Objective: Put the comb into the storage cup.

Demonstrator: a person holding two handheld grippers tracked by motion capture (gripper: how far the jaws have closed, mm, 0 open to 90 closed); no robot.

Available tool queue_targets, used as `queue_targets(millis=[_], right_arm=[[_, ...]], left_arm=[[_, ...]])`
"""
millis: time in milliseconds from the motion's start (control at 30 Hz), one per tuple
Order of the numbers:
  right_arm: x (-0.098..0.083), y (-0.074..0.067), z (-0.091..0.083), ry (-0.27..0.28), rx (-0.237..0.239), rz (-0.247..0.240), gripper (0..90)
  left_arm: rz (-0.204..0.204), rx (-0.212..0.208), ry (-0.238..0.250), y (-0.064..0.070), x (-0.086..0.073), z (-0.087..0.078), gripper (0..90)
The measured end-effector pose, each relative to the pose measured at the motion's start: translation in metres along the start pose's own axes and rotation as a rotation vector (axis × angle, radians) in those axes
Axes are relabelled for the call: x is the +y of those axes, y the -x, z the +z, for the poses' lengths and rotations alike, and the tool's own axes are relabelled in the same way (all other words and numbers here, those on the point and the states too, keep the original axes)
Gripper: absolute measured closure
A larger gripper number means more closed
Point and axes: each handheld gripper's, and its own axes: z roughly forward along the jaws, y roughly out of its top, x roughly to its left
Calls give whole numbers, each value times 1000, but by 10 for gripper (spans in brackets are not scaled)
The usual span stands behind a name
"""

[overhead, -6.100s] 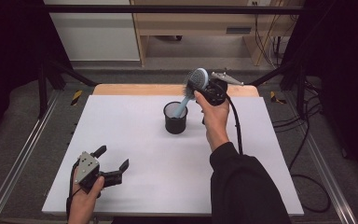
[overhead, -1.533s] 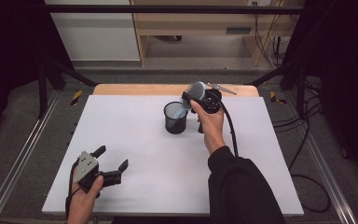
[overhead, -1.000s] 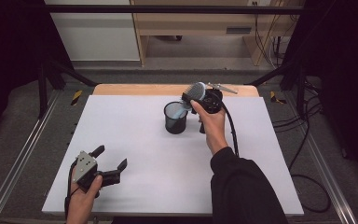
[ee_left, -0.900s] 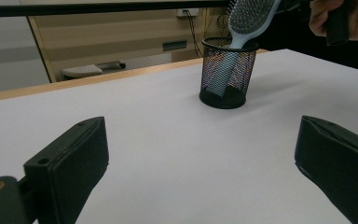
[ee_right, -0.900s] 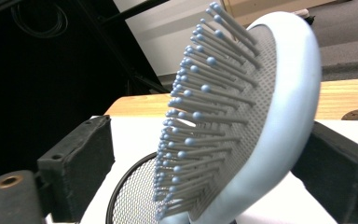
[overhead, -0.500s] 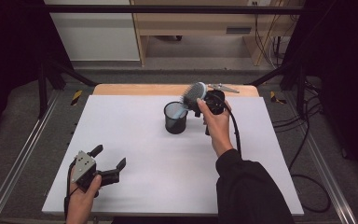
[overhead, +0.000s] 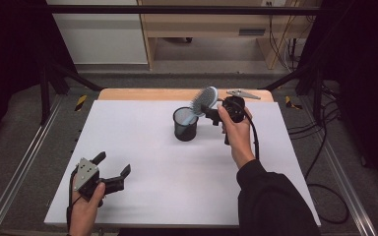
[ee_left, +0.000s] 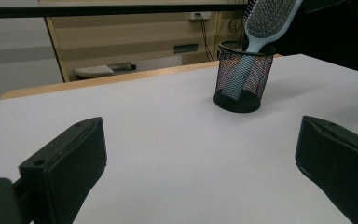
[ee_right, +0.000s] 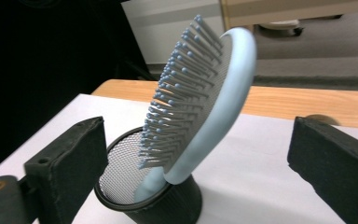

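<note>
Hairbrush (overhead: 203, 100) handle-down in mesh cup (overhead: 185, 124) near worktop (overhead: 142, 147) far edge, my right hand-held gripper (overhead: 211, 114) just opened wide beside it, left hand-held gripper (overhead: 112, 169) wide, bare white surface between.

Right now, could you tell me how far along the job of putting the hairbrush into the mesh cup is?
Mostly done: the hairbrush stands handle-down in the mesh cup, leaning on its rim. In hand: the right gripper has just been opening its jaws, which stand apart either side of the brush without touching. Left: drawing that gripper clear. The left gripper rests open near the table's front.

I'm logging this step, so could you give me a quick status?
Both grippers open, right gripper beside hairbrush. Brush stands handle-down in mesh cup, leaning. Nothing in the way.
</note>
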Motion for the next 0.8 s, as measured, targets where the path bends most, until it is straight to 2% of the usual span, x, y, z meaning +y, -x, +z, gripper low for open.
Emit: queue_targets(millis=[200, 300, 400, 500, 600, 800], right_arm=[[3, -1, -15, 8, -1, -29, 60], [0, -1, -19, -5, 16, -23, 60], [-2, -2, -22, 12, -19, -36, 58], [-2, 1, -26, 33, -44, -25, 58], [0, 4, -30, 57, -52, -19, 66], [2, 7, -38, 98, -82, -45, 69]], left_arm=[[16, -7, -4, 4, 0, -1, 20], [19, -16, 3, 6, 1, -2, 20], [22, -19, -3, 6, 0, -1, 16], [21, -13, -9, 5, -1, 0, 17], [17, -5, -9, 4, -1, 1, 17], [20, -5, -13, 5, -1, 2, 19]])
